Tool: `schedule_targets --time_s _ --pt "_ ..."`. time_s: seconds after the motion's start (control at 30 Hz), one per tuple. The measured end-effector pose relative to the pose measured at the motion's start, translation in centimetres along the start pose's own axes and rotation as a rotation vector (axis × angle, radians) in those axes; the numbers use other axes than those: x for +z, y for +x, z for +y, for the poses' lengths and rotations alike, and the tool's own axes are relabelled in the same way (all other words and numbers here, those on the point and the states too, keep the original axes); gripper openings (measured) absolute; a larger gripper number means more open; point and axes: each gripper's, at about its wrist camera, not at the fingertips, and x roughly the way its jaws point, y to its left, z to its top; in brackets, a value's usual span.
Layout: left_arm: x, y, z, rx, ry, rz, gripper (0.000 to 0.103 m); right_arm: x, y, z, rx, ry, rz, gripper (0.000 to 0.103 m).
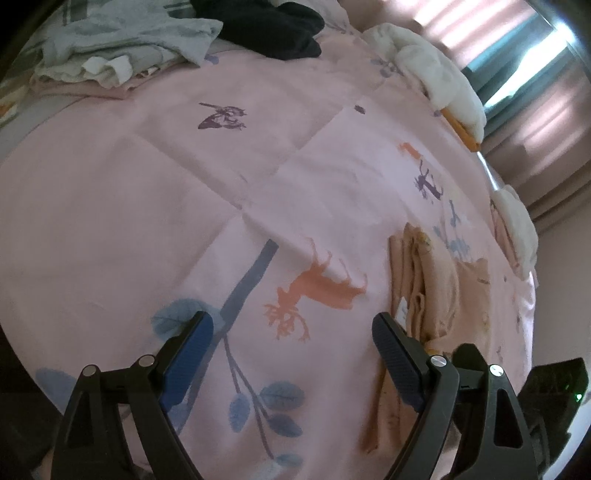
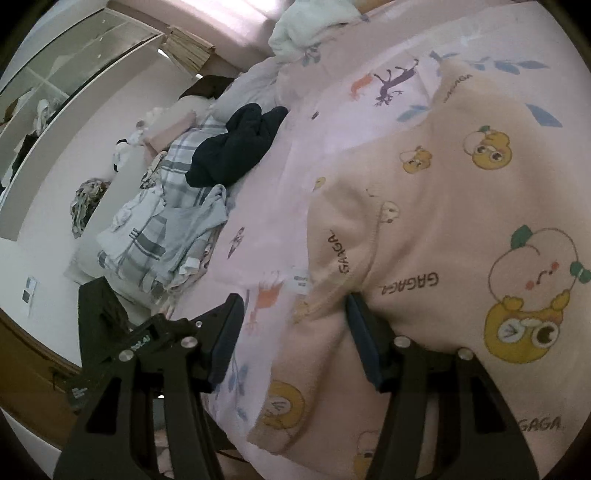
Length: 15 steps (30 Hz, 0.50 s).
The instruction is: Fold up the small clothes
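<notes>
A peach garment with yellow cartoon prints and "GAGAGA" lettering (image 2: pixel 443 229) lies on the pink printed bedsheet (image 2: pixel 266 206); in the left wrist view it shows folded into layers (image 1: pixel 439 291) at the right. My right gripper (image 2: pixel 293 306) is open, its jaws straddling the garment's left edge near a white label (image 2: pixel 300 279). My left gripper (image 1: pixel 291 326) is open and empty over the sheet (image 1: pixel 258 173), its right finger (image 1: pixel 397 354) next to the garment's edge.
A pile of grey plaid and white clothes (image 1: pixel 122 48) and a dark navy garment (image 1: pixel 273 26) lie at the bed's far side; both also show in the right wrist view (image 2: pixel 166 229) (image 2: pixel 236 144). White fluffy fabric (image 1: pixel 439 70) lines the bed's edge by the curtains.
</notes>
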Motion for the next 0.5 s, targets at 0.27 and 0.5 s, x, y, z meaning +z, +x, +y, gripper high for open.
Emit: schedule_targets --time_s 0.27,0.5 --pt "0.2 -0.8 0.7 0.017 -0.018 -0.025 0.087 -0.2 -0.2 -1.0 0.104 0.082 0.010 0.059" --pt "0.3 -0.7 1.0 0.007 -0.044 -0.020 0.087 -0.5 -0.1 -0.8 0.117 0.093 0.011 0.059"
